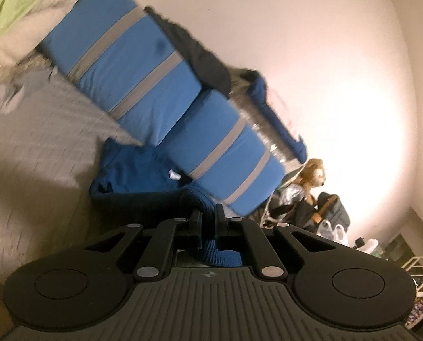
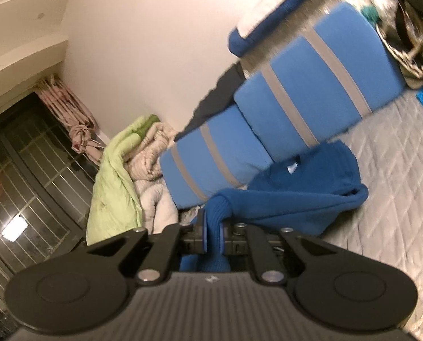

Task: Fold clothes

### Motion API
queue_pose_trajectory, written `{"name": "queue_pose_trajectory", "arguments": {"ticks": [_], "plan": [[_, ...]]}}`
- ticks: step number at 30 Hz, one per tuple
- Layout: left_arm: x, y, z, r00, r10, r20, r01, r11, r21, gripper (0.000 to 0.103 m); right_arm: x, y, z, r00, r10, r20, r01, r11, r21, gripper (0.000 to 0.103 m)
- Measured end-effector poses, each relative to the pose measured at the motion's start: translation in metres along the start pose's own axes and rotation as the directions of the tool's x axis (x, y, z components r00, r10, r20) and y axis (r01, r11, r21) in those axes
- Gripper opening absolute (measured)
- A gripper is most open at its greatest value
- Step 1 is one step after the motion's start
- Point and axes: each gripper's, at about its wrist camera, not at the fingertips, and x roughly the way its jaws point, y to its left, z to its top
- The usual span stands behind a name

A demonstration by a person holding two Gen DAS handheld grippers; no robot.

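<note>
A blue sweatshirt [image 1: 137,170] lies on the grey quilted bed [image 1: 41,130], its white neck label facing up. My left gripper [image 1: 208,213] is shut on a ribbed edge of the sweatshirt, and the cloth runs back between the jaws. In the right wrist view the same sweatshirt [image 2: 305,187] is bunched beside the pillows. My right gripper [image 2: 211,227] is shut on its ribbed cuff, lifted a little above the quilt [image 2: 396,170].
Two blue pillows with grey stripes [image 1: 132,68] [image 2: 311,85] lie along the wall. A green blanket and beige bedding [image 2: 117,176] are heaped at the bed's end near a dark window [image 2: 21,176]. A plush toy and bags [image 1: 313,187] sit past the pillows.
</note>
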Motion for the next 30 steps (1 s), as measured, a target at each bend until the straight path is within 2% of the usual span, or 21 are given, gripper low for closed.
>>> {"name": "queue_pose_trajectory", "arguments": {"ticks": [9,15,21,30], "plan": [[-0.027,-0.039,0.016,0.993,-0.06,0.1,0.052,0.996,0.078,0.007,-0.016,0.03,0.019,0.996,0.048,0.078,-0.047,0.999,-0.017,0.008],[-0.038,-0.061,0.033,0.988,-0.065,0.142,0.052,0.994,0.095,0.007,-0.02,0.059,0.037,0.99,0.066,0.121,-0.061,0.997,-0.052,0.008],[-0.017,-0.054,0.039,0.992,-0.03,0.119,0.021,0.997,0.078,0.007,-0.004,0.066,0.053,0.993,0.007,0.115,0.001,0.998,-0.068,0.008],[0.01,-0.03,0.041,0.998,0.003,0.07,-0.005,0.999,0.036,0.007,0.025,0.033,0.052,0.994,-0.076,0.076,0.076,0.997,0.002,0.008]]}}
